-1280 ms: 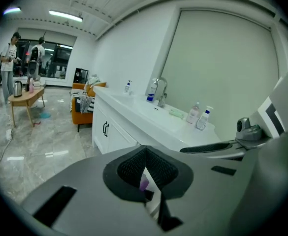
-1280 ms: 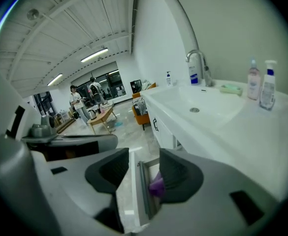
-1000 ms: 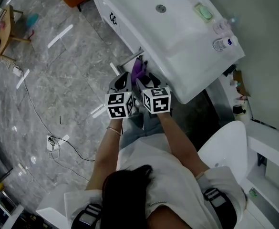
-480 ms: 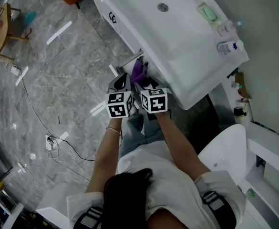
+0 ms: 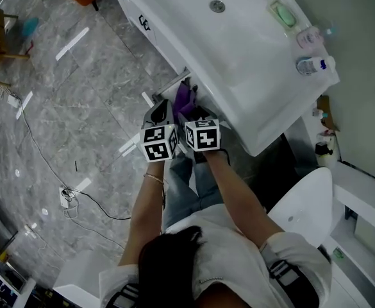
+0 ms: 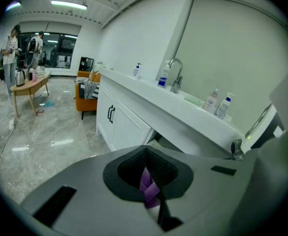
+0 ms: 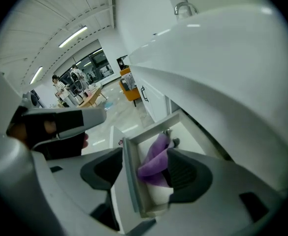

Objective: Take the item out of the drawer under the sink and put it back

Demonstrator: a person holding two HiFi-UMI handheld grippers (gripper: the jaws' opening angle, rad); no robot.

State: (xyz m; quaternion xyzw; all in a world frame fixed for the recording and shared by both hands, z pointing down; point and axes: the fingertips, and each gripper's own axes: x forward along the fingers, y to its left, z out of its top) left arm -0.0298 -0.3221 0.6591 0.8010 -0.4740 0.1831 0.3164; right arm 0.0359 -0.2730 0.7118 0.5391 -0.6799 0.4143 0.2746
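A purple cloth [image 5: 186, 97] lies in the open white drawer [image 5: 170, 82] under the sink counter [image 5: 238, 56]. My right gripper [image 5: 197, 113] hangs just above the drawer and is open. Its jaws have just been opening. In the right gripper view the drawer's front wall [image 7: 130, 176] and the purple cloth [image 7: 153, 161] show between the jaws of my right gripper [image 7: 146, 168], and neither pad presses on them. My left gripper [image 5: 162, 111] is beside it on the left, over the floor. In its own view my left gripper [image 6: 148, 181] looks shut and grips nothing; a strip of the cloth [image 6: 147, 188] shows through the slit.
The counter edge overhangs the drawer close above the right gripper. A faucet [image 6: 176, 75], bottles [image 5: 312, 64] and a soap dish [image 5: 284, 15] stand on the counter. White cabinet doors [image 6: 116, 124] are to the left, a toilet [image 5: 306, 204] to the right, and a cable [image 5: 72, 194] lies on the floor.
Both grippers have sunk a little toward the open drawer, still side by side. The purple cloth lies in the same place in the drawer.
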